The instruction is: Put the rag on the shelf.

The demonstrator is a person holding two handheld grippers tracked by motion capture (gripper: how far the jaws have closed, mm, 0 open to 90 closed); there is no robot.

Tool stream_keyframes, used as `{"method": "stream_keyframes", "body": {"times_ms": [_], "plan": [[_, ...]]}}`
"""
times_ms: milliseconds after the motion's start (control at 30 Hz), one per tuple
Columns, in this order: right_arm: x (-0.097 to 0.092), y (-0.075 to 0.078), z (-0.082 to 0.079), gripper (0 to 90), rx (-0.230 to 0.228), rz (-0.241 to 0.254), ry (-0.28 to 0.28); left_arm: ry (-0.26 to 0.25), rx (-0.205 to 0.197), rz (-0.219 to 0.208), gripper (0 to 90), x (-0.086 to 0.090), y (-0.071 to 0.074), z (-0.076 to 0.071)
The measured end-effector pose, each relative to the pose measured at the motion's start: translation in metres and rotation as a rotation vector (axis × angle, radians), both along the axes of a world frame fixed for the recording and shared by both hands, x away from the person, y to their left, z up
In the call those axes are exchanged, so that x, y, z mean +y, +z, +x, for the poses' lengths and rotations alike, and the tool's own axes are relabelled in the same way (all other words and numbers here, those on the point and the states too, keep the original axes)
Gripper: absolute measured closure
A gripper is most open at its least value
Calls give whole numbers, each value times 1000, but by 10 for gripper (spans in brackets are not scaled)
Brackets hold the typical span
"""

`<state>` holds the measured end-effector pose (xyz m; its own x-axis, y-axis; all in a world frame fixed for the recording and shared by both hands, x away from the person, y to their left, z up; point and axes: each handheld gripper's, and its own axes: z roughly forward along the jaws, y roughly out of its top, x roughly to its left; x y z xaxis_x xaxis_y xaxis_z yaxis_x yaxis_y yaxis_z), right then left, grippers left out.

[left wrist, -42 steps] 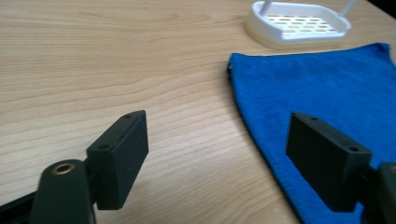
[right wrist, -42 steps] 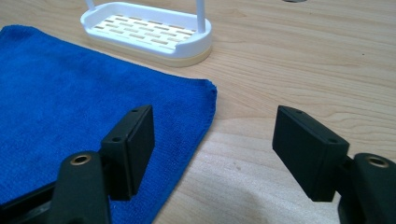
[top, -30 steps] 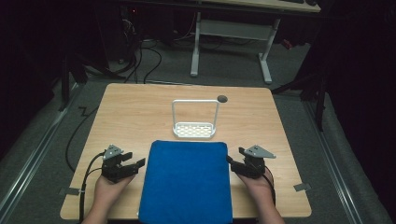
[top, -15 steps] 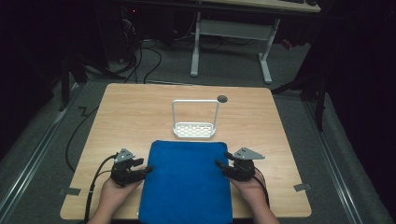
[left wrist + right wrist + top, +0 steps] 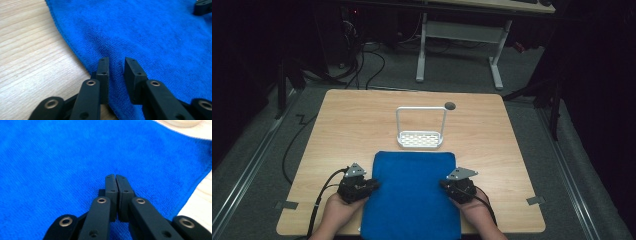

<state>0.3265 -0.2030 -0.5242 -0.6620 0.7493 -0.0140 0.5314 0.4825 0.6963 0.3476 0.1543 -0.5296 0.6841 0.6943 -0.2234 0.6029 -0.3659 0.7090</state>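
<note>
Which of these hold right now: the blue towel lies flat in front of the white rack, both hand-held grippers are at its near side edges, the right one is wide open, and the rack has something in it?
1. The blue towel lies spread flat on the table, just in front of the white rack. True.
2. The left hand-held gripper is at the towel's left edge, the right hand-held gripper at its right edge. True.
3. The right hand-held gripper stands wide open. False: its jaws have just closed and meet, right down on the towel; whether cloth is pinched between them cannot be told.
4. The left hand-held gripper is fully shut. False: its jaws have been closing, but a narrow gap remains, with towel showing in it.
5. The rack holds a cup. False: it is empty.
</note>
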Motion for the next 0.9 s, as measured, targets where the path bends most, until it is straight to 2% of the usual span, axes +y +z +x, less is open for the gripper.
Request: {"method": "stream_keyframes", "body": {"times_ms": [67, 167, 233, 267, 333, 433, 500, 533, 567, 633, 667, 700, 733, 800, 867, 900], "plan": [[-2, -1, 1, 900, 9, 16, -4, -18, 2, 0, 762, -2, 0, -3], [-6, 0, -1, 900, 17, 9, 1, -40, 9, 3, 758, -6, 1, -7], [-13, 1, -7, 900, 22, 10, -5, -73, 22, 6, 754, -10, 2, -13], [-20, 1, -13, 900, 30, 15, -12, -89, 16, 20, 743, -15, 3, -20], [-23, 1, -16, 900, 33, 17, -15, -92, 12, 23, 735, -17, 3, -25], [-34, 0, -30, 900, 38, 44, -24, -104, -12, 44, 712, -20, 4, -34], [-35, 0, -33, 894, 42, 51, -27, -102, -7, 39, 710, -20, 4, -35], [-37, 0, -35, 852, 36, 61, -30, -96, -7, 30, 682, -20, 4, -33], [-37, 0, -35, 852, 36, 61, -30, -96, -7, 30, 654, -20, 4, -33], [-38, 3, -35, 800, 4, 91, -38, -66, -40, 14, 641, -17, 6, -31], [-41, 7, -35, 759, -32, 121, -59, -30, -70, -4, 605, -14, 7, -28], [-41, 7, -35, 759, -32, 121, -59, -30, -70, -4, 596, -14, 7, -28], [-43, 8, -35, 720, -54, 118, -68, 13, -103, -11, 584, -11, 8, -25], [-44, 8, -35, 711, -58, 117, -75, 27, -106, -19, 555, -10, 8, -23], [-47, 7, -34, 684, -70, 111, -86, 63, -117, -22, 534, -8, 8, -18], [-51, 7, -32, 657, -77, 128, -106, 86, -119, -33, 500, -7, 7, -14]]}}
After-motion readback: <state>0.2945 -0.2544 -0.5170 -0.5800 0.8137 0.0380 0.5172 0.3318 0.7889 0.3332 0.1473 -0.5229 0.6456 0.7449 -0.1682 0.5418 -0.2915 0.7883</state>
